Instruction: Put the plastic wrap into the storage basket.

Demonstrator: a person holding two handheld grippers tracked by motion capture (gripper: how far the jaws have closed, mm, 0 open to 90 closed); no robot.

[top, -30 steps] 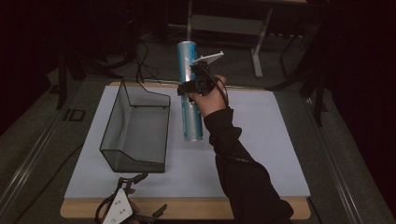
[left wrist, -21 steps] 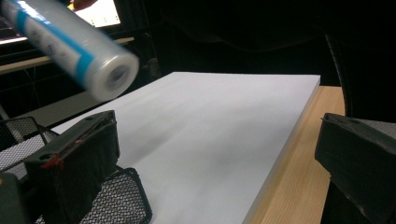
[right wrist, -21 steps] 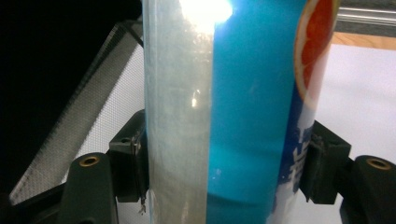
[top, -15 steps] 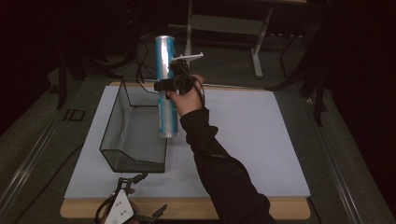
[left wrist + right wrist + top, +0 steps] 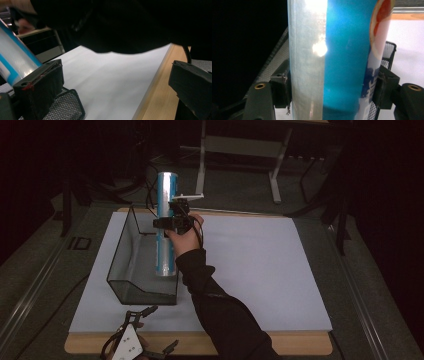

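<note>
A tall blue and silver cylinder [image 5: 166,190] stands upright with my right gripper [image 5: 167,222] shut on its middle. In the right gripper view both pads [image 5: 283,87] press the sides of the cylinder [image 5: 332,50]. Its lower end hangs inside the black mesh basket [image 5: 117,257], near the right wall; I cannot tell whether it touches the floor. My left gripper [image 5: 161,327] lies at the table's front edge, open with nothing between its jaws. The left gripper view looks past its open gripper [image 5: 116,82] at the cylinder [image 5: 15,60] and a corner of the basket [image 5: 65,107].
A white mat [image 5: 260,270] covers the wooden table [image 5: 300,345]. The person's dark sleeve [image 5: 220,310] reaches across the mat from the front. Table legs and cables stand in the dark behind the far edge.
The right hand has carried the cylinder left and down, from above the mat to inside the basket. The left gripper has stayed put.
</note>
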